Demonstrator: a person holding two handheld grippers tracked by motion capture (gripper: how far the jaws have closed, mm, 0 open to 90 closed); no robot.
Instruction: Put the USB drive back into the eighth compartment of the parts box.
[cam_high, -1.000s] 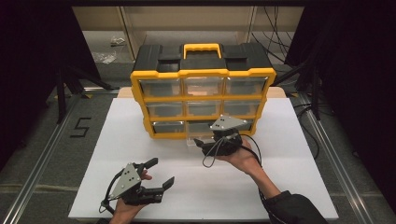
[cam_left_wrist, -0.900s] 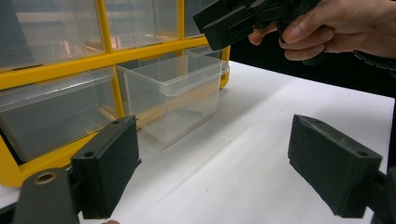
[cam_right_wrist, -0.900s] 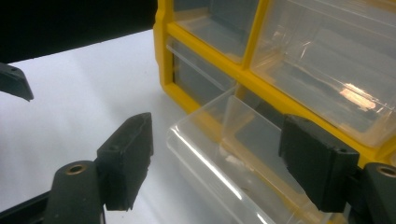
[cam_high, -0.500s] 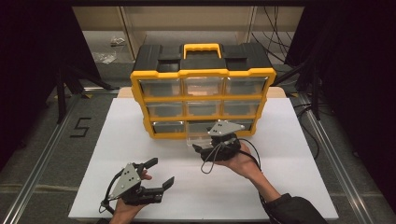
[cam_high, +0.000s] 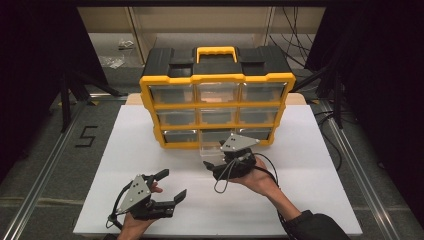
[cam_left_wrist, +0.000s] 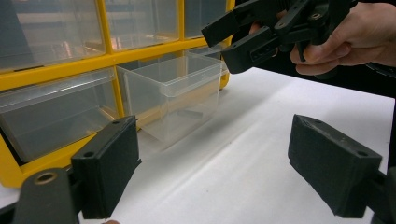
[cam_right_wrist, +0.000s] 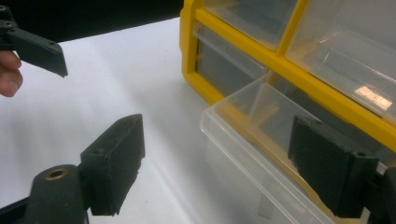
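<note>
1. My right gripper (cam_high: 212, 165) sits in front of the bottom row of the yellow organizer (cam_high: 217, 95), jaws spread wide. In the right gripper view one jaw is over the pulled-out clear drawer (cam_right_wrist: 261, 154) and the other over bare table; I cannot tell whether the jaw over the drawer touches it. Nothing is pinched between them.
2. The clear drawer (cam_high: 212, 149) sticks out of the middle slot of the bottom row, partly slid forward onto the white table (cam_high: 310, 165). From the left gripper view the drawer (cam_left_wrist: 173, 98) looks see-through, with a small dark item lying on its floor; I cannot make out what it is.
3. My left gripper (cam_high: 172, 187) is well apart from the organizer, near the table's front edge, jaws also wide open and holding nothing. It touches no object that I can see.
4. The right hand (cam_high: 260, 177) comes in from the lower right, forearm in a dark sleeve, palm wrapped under the gripper body, with the grey plate on top and the cable looping beside it.
5. The left hand (cam_high: 137, 222) enters from the bottom edge, gripper angled toward the right, pointing roughly at the drawer.
6. The organizer stands upright at the back of the table, black top with a yellow handle (cam_high: 216, 51), the other drawers pushed in.
</note>
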